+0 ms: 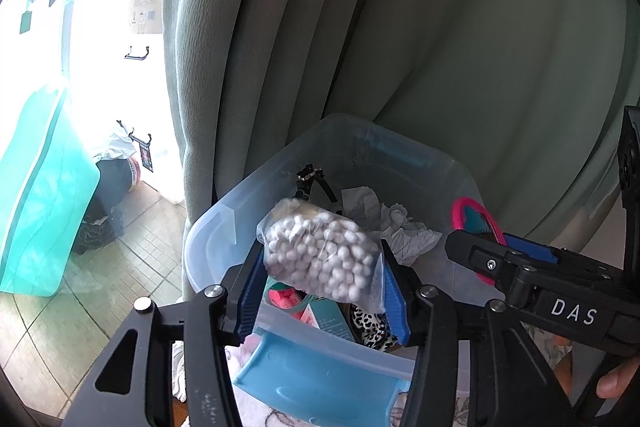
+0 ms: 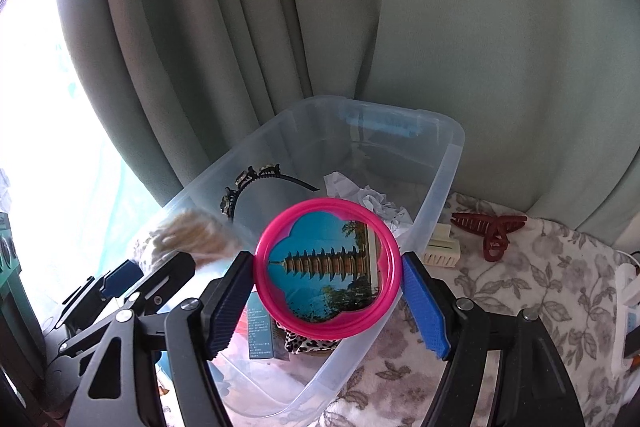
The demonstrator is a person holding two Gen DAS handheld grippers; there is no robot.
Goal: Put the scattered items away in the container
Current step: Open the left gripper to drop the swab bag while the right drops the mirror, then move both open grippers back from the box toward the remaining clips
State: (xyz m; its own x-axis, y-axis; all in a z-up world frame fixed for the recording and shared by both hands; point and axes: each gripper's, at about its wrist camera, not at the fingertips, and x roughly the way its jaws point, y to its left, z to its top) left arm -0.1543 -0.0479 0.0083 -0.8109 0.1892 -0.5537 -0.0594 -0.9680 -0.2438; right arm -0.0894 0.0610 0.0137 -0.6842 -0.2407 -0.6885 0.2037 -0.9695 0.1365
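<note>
Container (image 1: 456,171): a clear plastic bin with blue handles, standing on a floral cloth (image 2: 532,291) in front of a grey-green curtain (image 2: 280,27). Both tongs are held over its open top.

Left tongs (image 1: 324,287): closed on a clear bag of white beads (image 1: 324,251), gripped between the two blue pads. The bag hangs above the near end of the bin, clear of the contents below. In the right wrist view the bag appears blurred at the left, over the bin's rim.

Right tongs (image 2: 328,291): clamped on a round pink-framed picture disc (image 2: 328,267), one pad at each side of the rim. The disc shows a pagoda against blue sky and is held above the near right part of the bin.

Contents of the bin: a black headband (image 2: 256,183) against the far left wall, crumpled white paper (image 2: 372,203) in the middle, a teal carton (image 1: 328,319) and a leopard-print item (image 1: 368,323) at the near end.

Items outside the bin, on the cloth to its right: a cream hair clip (image 2: 442,251) just beside the bin wall, and a dark red claw clip (image 2: 490,231) further right.
</note>
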